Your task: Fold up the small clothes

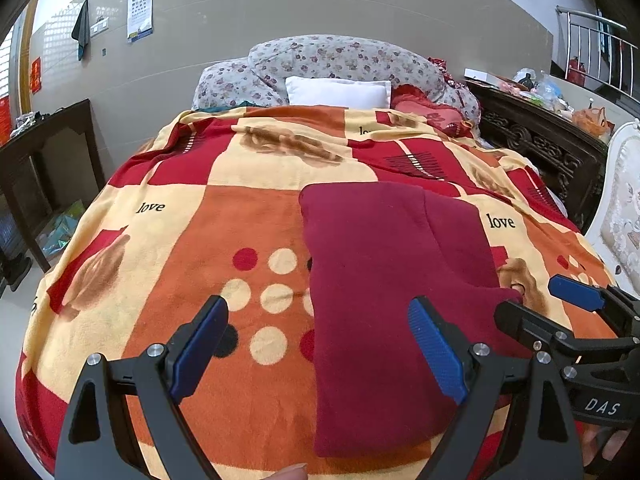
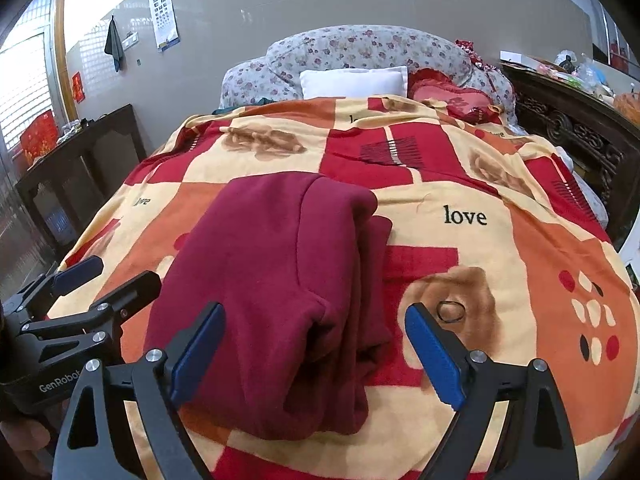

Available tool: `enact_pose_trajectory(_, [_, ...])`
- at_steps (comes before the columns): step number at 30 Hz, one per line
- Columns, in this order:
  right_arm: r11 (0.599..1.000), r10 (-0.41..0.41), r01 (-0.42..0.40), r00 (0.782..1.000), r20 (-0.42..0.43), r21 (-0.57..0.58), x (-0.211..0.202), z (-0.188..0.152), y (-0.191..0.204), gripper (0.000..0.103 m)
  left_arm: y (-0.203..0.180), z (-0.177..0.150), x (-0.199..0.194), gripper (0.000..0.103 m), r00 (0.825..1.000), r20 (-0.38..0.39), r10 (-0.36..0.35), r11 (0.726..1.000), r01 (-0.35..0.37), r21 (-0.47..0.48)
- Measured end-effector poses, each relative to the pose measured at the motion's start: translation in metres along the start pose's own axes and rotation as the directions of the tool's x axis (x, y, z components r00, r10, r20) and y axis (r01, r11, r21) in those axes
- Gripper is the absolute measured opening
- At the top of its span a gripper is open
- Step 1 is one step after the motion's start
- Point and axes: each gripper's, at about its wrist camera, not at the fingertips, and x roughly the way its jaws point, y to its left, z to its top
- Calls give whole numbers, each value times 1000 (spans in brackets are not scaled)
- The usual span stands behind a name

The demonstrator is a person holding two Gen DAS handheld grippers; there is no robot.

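A dark red garment [image 1: 384, 300] lies folded lengthwise on the patterned blanket [image 1: 192, 240]; in the right wrist view it [image 2: 276, 288] shows stacked layers at its right edge. My left gripper [image 1: 320, 344] is open and empty, hovering over the garment's left edge near its front end. My right gripper [image 2: 316, 348] is open and empty above the garment's near right corner. The right gripper also shows in the left wrist view [image 1: 540, 300], beside the garment's right edge. The left gripper shows in the right wrist view [image 2: 108, 272], at the garment's left side.
A small black hair tie [image 2: 451, 312] lies on the blanket right of the garment. A white pillow [image 1: 338, 92] and floral bedding [image 1: 340, 56] are at the head. A dark wooden table [image 1: 44, 152] stands left, a carved cabinet [image 1: 540, 140] right.
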Motion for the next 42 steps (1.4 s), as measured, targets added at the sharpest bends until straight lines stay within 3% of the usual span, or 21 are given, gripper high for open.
enact_pose_trajectory(42, [1000, 6, -5, 999, -43, 6, 10, -3, -2, 95, -6, -8, 13, 91, 1000, -21, 10, 1000, -10, -6])
